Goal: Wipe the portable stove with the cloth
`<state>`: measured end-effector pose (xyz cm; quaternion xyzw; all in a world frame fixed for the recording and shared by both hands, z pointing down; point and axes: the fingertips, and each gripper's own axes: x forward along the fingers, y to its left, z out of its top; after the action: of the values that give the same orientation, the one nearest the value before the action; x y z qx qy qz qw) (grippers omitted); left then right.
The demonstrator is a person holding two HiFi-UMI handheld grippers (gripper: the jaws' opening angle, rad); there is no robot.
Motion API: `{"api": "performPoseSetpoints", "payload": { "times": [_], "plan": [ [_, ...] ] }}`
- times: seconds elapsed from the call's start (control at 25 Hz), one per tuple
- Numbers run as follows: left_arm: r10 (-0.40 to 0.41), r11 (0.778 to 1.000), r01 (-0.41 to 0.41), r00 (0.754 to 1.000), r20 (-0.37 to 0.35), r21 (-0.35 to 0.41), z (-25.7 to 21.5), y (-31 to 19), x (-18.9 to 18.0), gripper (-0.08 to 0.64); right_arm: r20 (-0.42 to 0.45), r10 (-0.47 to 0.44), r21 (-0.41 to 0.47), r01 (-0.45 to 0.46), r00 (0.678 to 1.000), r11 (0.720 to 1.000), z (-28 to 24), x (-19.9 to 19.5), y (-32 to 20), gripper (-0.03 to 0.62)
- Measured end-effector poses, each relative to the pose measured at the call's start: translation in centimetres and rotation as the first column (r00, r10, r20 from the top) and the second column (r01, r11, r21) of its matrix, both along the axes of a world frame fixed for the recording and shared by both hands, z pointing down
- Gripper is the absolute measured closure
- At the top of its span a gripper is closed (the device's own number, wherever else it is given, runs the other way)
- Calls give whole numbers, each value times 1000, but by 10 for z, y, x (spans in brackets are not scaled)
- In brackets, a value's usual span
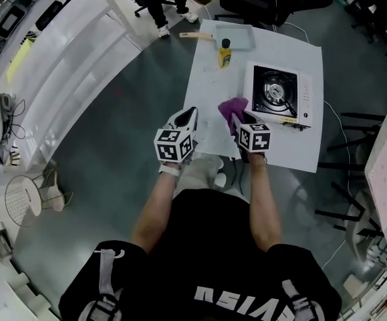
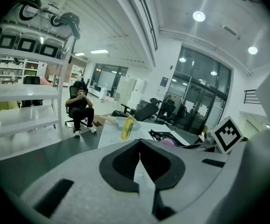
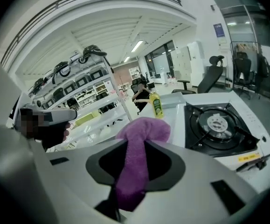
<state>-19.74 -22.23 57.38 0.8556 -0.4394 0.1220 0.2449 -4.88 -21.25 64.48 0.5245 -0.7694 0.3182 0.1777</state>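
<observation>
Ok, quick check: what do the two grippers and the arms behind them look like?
The left gripper and right gripper both have pale grey, wedge-shaped bodies with black textured pads lining the jaws. Each carries a cube of black-and-white square markers. The person wears a black short-sleeved shirt with white lettering across the back; the forearms are bare.

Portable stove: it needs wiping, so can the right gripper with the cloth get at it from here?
Probably yes. The right gripper is shut on the purple cloth, and the portable stove lies just beyond it on the table with nothing between them.
</observation>
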Motion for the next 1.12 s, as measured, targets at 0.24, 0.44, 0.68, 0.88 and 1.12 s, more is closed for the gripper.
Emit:
{"api": "performPoseSetpoints", "payload": {
  "times": [0.24, 0.44, 0.68, 0.88, 1.12],
  "plan": [
    [9, 999, -9, 1000, 11, -52, 28, -24, -14, 551, -17, -40, -82, 38, 999, 996, 40, -28, -20, 486],
    [27, 996, -25, 999, 29, -85, 51, -45, -22, 551, -28, -72, -158, 67, 997, 985, 77, -47, -33, 486],
    [31, 990, -26, 999, 35, -138, 80, -63, -35, 551, -46, -78, -235, 65, 996, 970, 117, -60, -44, 486],
    [45, 984, -37, 998, 43, -172, 100, -70, -41, 551, -53, -69, -268, 53, 996, 962, 135, -66, -55, 486],
    [27, 981, -20, 999, 33, -193, 111, -80, -44, 551, -20, -87, -319, 76, 996, 945, 153, -71, -60, 469]
  ]
}}
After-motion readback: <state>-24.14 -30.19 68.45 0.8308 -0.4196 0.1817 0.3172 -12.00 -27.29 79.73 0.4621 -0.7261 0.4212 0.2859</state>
